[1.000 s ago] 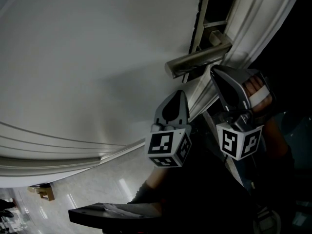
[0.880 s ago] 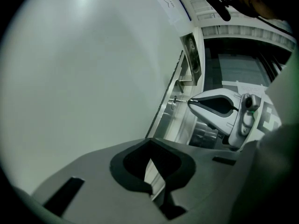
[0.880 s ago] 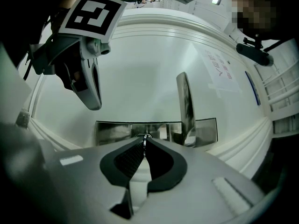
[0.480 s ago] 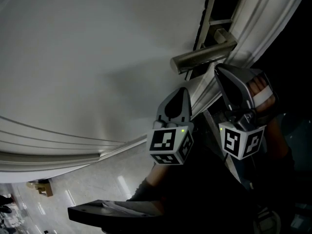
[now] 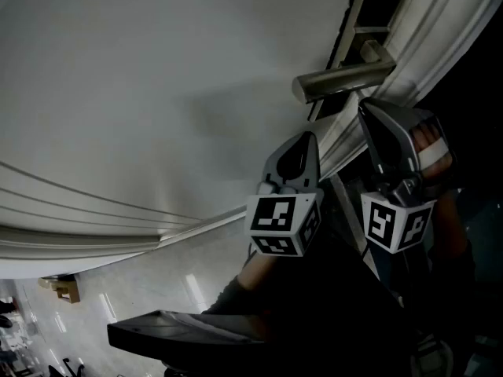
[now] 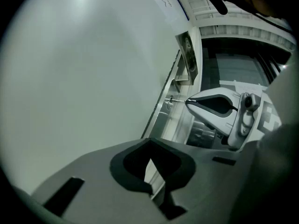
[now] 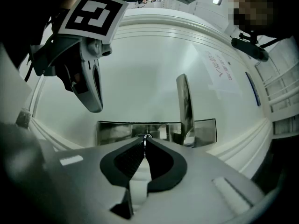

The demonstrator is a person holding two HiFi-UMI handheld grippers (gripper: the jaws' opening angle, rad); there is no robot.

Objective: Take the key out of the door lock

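My right gripper clamps the small silver metal key, which sits in the polished rectangular steel lock plate beside the long brushed-metal lever handle on the white door. My left gripper hangs alongside, jaws together, empty.

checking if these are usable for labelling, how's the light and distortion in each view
Head view: dim overall, the lower right nearly black, only the door handle catching a glint. Left gripper view: strong fisheye with black corners, the door softly lit. Right gripper view: the mouldings bow into arcs, the lock plate mirrors its surroundings, and the key is a thin sliver at the jaw tips.
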